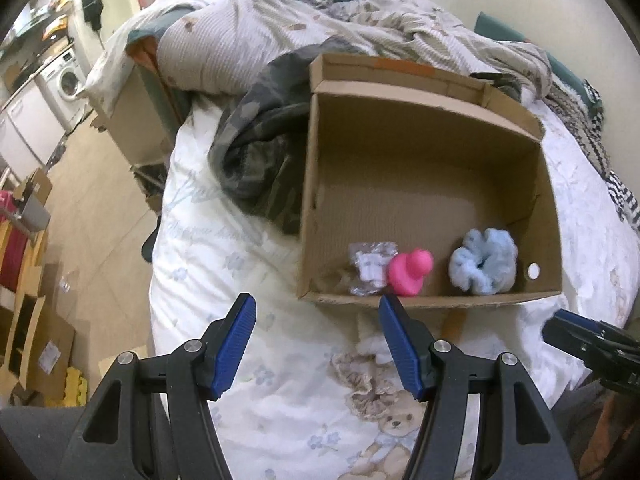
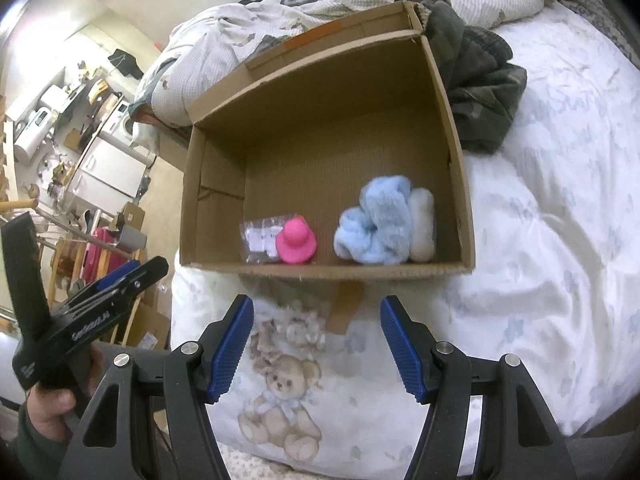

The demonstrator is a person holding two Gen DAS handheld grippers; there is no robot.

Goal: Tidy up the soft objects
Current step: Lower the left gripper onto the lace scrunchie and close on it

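An open cardboard box (image 1: pixel 420 100) (image 2: pixel 320 76) lies on the bed. Along its near wall sit a pink rubber duck (image 1: pixel 410 272) (image 2: pixel 296 242), a small clear plastic bag (image 1: pixel 370 268) (image 2: pixel 260 240) to the duck's left, and a fluffy light-blue scrunchie (image 1: pixel 482 262) (image 2: pixel 376 224). A white fluffy piece (image 2: pixel 422 224) rests against the scrunchie's right side. My left gripper (image 1: pixel 318 312) hovers open and empty just in front of the box. My right gripper (image 2: pixel 316 314) is also open and empty, short of the box's near wall. The left gripper (image 2: pixel 132 272), held by a hand (image 2: pixel 52 404), shows at the lower left of the right wrist view.
The bed's white teddy-bear print cover (image 1: pixel 280 360) (image 2: pixel 540 280) spreads around the box. A dark camouflage garment (image 1: pixel 260 160) (image 2: pixel 480 100) lies beside the box, and crumpled bedding (image 1: pixel 360 20) piles behind it. Cardboard boxes (image 1: pixel 36 340) and a washing machine (image 1: pixel 68 80) stand on the floor to the left.
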